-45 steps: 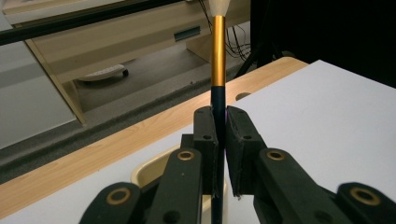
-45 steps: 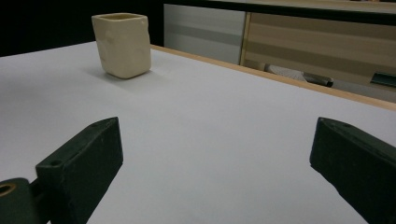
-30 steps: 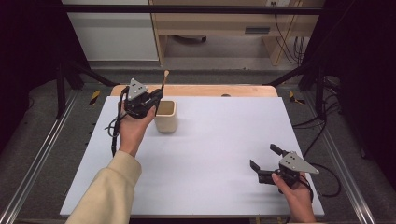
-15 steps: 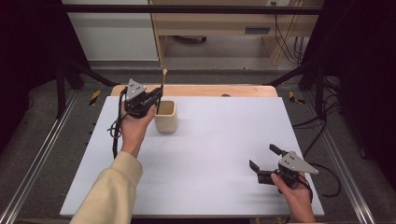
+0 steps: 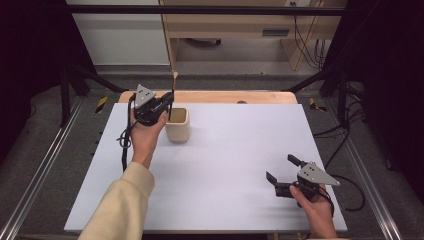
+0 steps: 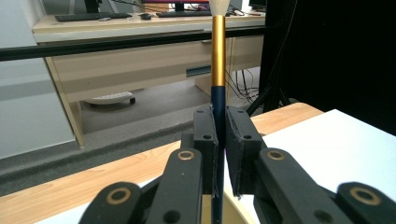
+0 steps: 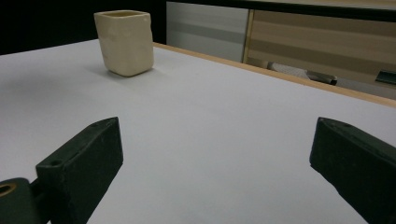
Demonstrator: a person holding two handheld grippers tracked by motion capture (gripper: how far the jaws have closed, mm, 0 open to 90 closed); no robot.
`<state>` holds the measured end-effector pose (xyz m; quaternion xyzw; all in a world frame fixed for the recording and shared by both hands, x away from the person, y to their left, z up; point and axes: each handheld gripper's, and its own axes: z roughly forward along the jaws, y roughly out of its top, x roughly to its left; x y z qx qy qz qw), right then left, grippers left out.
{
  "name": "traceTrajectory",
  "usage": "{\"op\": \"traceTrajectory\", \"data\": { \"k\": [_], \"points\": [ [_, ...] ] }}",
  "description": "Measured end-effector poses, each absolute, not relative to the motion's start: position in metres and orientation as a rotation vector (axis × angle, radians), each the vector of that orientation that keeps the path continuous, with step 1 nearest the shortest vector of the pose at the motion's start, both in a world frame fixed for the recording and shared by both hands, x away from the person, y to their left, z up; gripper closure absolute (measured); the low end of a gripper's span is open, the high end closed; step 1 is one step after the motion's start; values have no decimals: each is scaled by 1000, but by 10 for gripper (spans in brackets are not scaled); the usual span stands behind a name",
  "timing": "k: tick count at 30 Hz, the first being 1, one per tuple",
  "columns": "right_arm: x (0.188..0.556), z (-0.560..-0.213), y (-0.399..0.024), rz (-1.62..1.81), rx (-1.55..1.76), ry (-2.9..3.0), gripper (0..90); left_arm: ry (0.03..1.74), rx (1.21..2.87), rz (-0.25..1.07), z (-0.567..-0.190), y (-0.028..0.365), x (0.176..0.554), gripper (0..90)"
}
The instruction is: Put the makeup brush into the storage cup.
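A white sheet (image 5: 225, 165) covers most of the table (image 5: 210, 96), whose wooden edge shows bare along the far side; beyond it stand a pale desk (image 5: 235, 25) and, at 1 o'clock, a tangle of cables (image 5: 305, 35) on the floor; dark frame legs (image 5: 75, 80) flank the table at 10 and 2 o'clock. A cream cup (image 5: 177, 125) stands on the sheet at about 11 o'clock from its middle, and nothing lies between it and the right gripper (image 5: 282, 175), which is well apart at 4 o'clock, near the sheet's near right corner.

The left gripper (image 5: 167, 107) sits just beside the cup, at its 10 o'clock, and its body hides part of the cup's near left rim in the high view; its jaws are closed tight on a brush (image 6: 218, 70), gripping the dark handle just below the gold band. The brush stands upright, tip up; its bristles are cut off by the top edge of the left gripper view, and its lower end drops behind the jaws, so whether it reaches into the cup is hard to say, though it seems to hang over the opening.

The left hand (image 5: 145, 137) reaches forward with a cream sleeve (image 5: 120, 205) on the forearm; the right hand (image 5: 315, 207) holds its gripper low over the sheet, jaws spread wide and empty, pointed towards 10 o'clock, the cup far off between them in the right gripper view.
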<state>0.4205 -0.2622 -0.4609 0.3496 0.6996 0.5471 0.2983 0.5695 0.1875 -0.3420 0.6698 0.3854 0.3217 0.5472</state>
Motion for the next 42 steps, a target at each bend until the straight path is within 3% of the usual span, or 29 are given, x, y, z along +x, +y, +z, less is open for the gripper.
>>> {"op": "traceTrajectory", "data": {
  "k": [42],
  "points": [
    [421, -462, -260, 1459, 920, 1879, 32, 934, 1546, 798, -360, 187, 579, 827]
  ]
}}
